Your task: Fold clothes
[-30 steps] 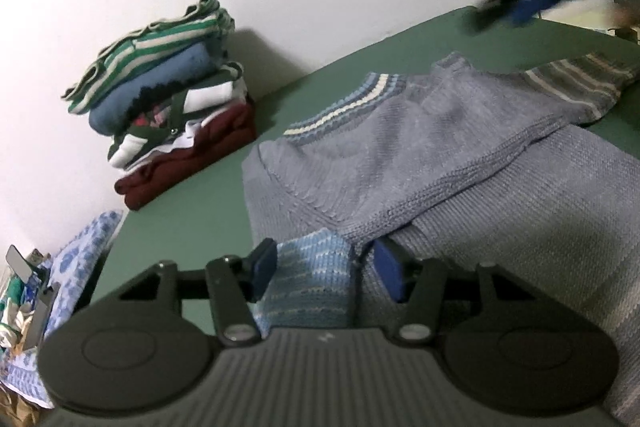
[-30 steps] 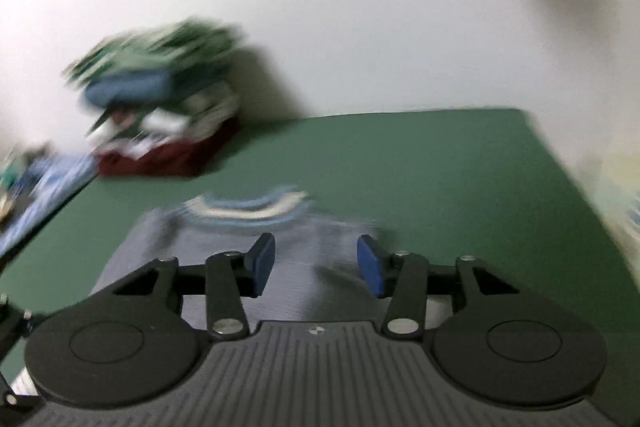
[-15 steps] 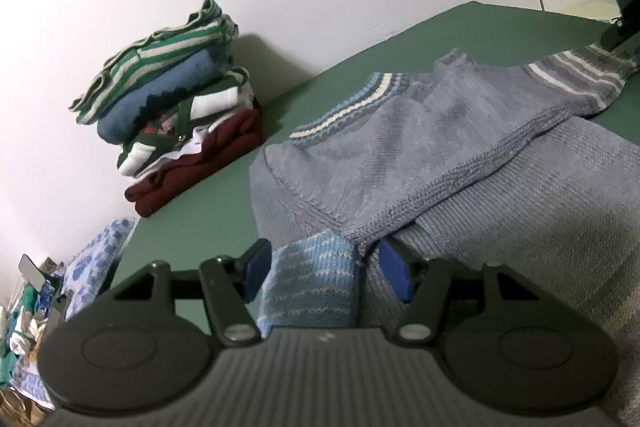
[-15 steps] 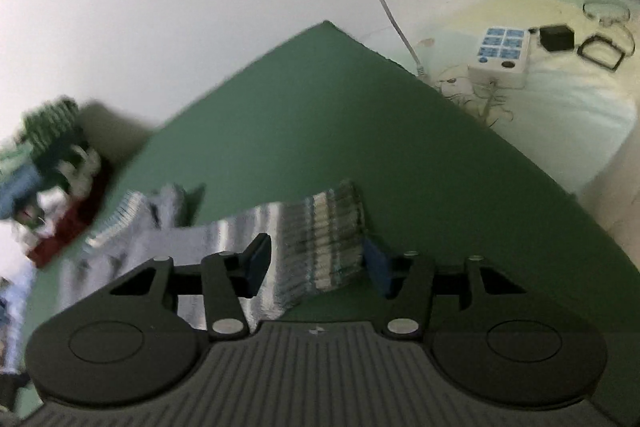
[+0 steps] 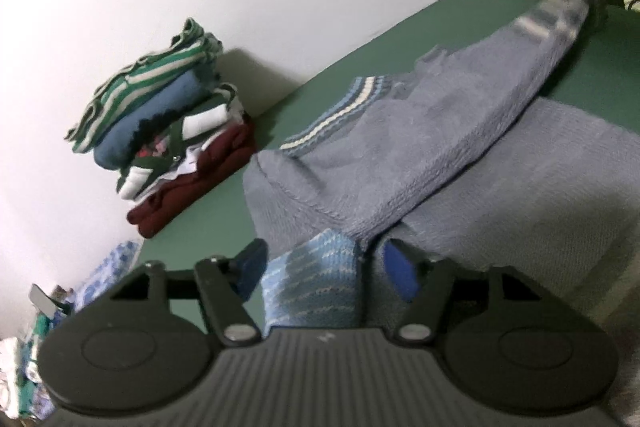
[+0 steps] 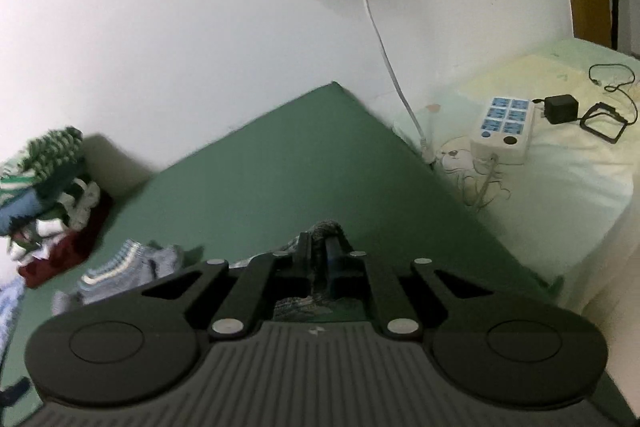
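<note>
A grey-blue knit sweater (image 5: 400, 131) lies spread on the green table (image 6: 280, 167), its striped collar (image 6: 120, 267) toward the wall. My left gripper (image 5: 324, 267) sits low over the near sleeve. Its jaws are opening, and the light-blue striped cuff (image 5: 312, 279) lies between the blue pads without touching them. My right gripper (image 6: 318, 251) is shut on the far sleeve's grey striped cuff (image 6: 326, 227). In the left wrist view that sleeve (image 5: 560, 15) rises off the table toward the upper right.
A stack of folded clothes (image 5: 160, 131) stands against the white wall at the table's left. Right of the table is a bed with a power strip (image 6: 506, 123), a black adapter (image 6: 560, 109) and a white cable (image 6: 380, 39). Blue patterned cloth (image 5: 108, 267) hangs off the left edge.
My right gripper swung right to the far cuff and closed on it, and the sleeve has lifted off the table. My left jaws spread wider around the blue cuff.
</note>
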